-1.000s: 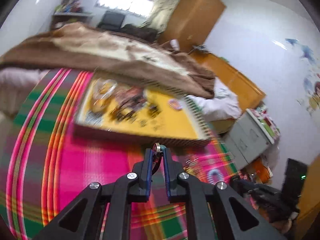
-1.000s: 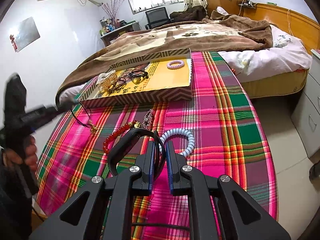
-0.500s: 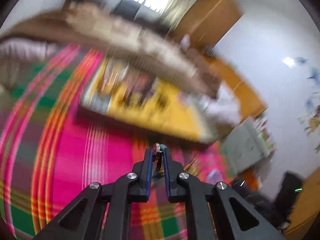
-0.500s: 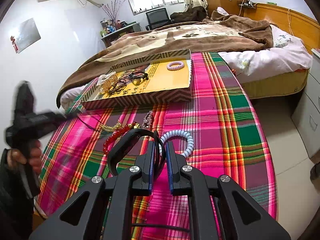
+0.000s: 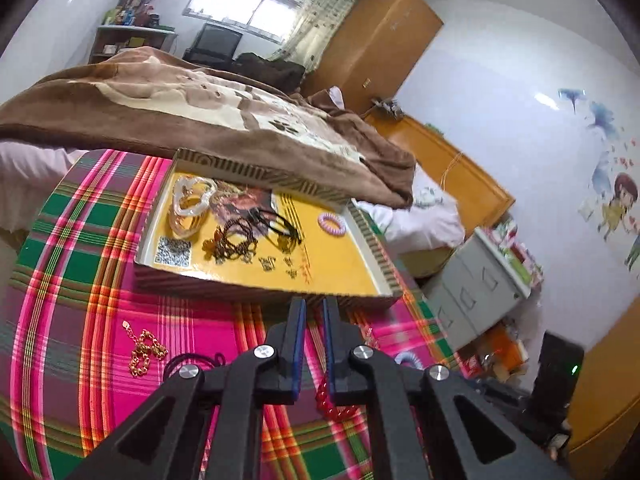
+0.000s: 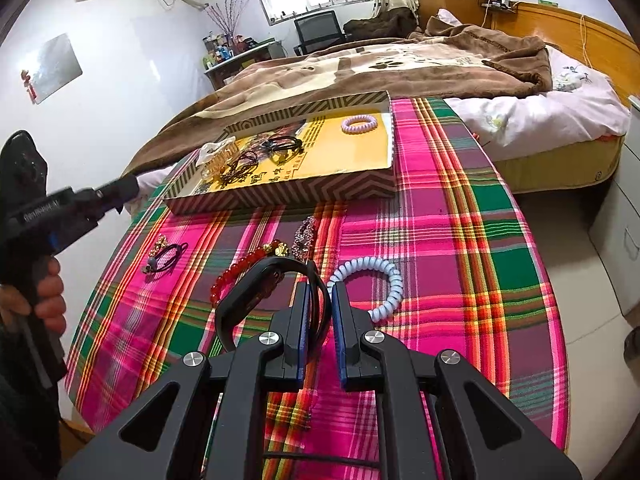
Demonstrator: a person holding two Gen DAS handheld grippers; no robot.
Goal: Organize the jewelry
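My left gripper [image 5: 314,304] hangs over the plaid cloth just short of the striped tray [image 5: 240,288]; its jaws are closing with nothing between them. The black-cord necklace with a gold chain [image 5: 144,348] lies on the cloth to its left. In the right wrist view that necklace [image 6: 166,254] lies below the left gripper [image 6: 126,188]. My right gripper [image 6: 320,292] is shut on a black band [image 6: 240,294], held just above the cloth. A red bead bracelet [image 6: 236,274] and a pale blue coil tie [image 6: 376,276] lie beside it.
The yellow-lined tray [image 6: 280,194] holds a purple coil tie [image 6: 359,124], a clear hair claw, dark cords and bracelets. A purple beaded chain [image 6: 304,236] lies in front of it. A bed with a brown blanket [image 6: 360,64] borders the table; grey drawers [image 5: 476,280] stand to the right.
The left gripper let go of the cord necklace, which now lies on the cloth, and swung up toward the tray. The right gripper with the black band has kept still.
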